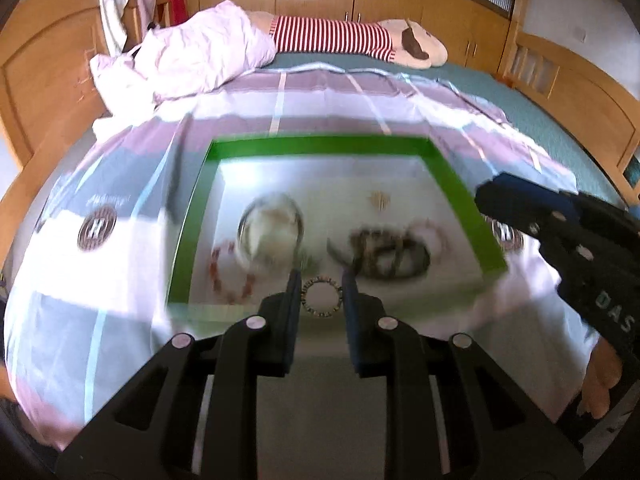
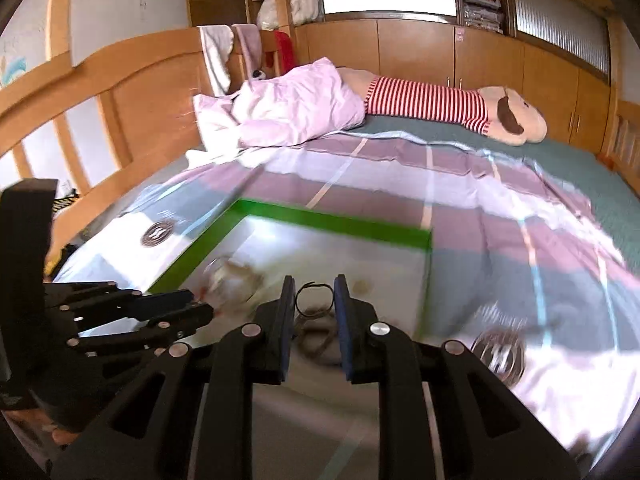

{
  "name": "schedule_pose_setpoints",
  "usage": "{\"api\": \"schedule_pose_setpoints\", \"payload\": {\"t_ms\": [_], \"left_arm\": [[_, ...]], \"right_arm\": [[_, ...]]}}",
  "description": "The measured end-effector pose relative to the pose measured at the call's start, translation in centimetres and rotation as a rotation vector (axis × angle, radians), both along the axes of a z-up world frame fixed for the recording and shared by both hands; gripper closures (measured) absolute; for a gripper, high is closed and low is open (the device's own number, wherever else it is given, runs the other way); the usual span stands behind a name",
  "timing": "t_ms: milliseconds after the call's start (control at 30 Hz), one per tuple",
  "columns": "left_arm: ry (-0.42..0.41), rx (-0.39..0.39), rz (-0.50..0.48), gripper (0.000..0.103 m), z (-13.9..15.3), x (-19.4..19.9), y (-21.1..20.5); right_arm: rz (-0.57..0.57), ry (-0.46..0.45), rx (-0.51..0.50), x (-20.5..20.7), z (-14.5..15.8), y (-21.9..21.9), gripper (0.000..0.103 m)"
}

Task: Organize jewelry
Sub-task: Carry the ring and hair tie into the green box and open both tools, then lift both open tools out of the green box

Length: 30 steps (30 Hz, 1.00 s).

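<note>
A white tray with a green rim (image 1: 320, 145) lies on the bed, also in the right wrist view (image 2: 332, 222). On it are a clear glass bowl (image 1: 272, 232), a red bead bracelet (image 1: 232, 276), a small gold piece (image 1: 379, 200) and a dark tangle of bracelets (image 1: 384, 256). My left gripper (image 1: 321, 284) holds a small beaded ring bracelet (image 1: 321, 295) between its pads above the tray's near edge. My right gripper (image 2: 313, 294) holds a thin dark ring (image 2: 314, 300) between its pads above the tangle (image 2: 316, 336). The scene is motion-blurred.
The tray rests on a pink, grey and white checked sheet (image 1: 120, 208). A crumpled pink quilt (image 1: 192, 52) and a striped plush toy (image 1: 360, 38) lie at the far side. Wooden bed frame (image 2: 132, 92) and cabinets surround the bed.
</note>
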<state>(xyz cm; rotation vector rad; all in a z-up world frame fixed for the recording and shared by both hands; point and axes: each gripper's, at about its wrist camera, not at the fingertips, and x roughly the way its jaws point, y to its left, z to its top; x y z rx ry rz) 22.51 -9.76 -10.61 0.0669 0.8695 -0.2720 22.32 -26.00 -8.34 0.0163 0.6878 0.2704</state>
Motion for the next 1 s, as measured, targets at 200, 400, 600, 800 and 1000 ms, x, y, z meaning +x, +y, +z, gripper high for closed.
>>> {"api": "schedule_pose_setpoints", "payload": {"t_ms": [200, 400, 600, 800, 1000], "left_arm": [[0.046, 0.01, 0.01, 0.082, -1.2, 6.6, -2.6], [0.089, 0.072, -0.018, 0.082, -4.0, 11.0, -4.8], [0.083, 0.108, -0.013, 0.059, -4.6, 11.7, -5.2], [-0.051, 0.115, 0.062, 0.029, -1.2, 7.8, -3.5], [-0.123, 0.085, 0.116, 0.01, 1.9, 3.0, -1.8]], "right_arm": [[-0.05, 0.107, -0.015, 5.2, -4.9, -1.8, 0.083], [-0.058, 0.179, -0.051, 6.8, -8.0, -1.9, 0.083], [-0.048, 0.14, -0.061, 5.7, -7.2, -1.1, 0.053], [-0.115, 0.024, -0.093, 2.8, -4.2, -1.8, 0.005], [-0.173, -0.013, -0.11, -0.2, -2.3, -2.0, 0.003]]}}
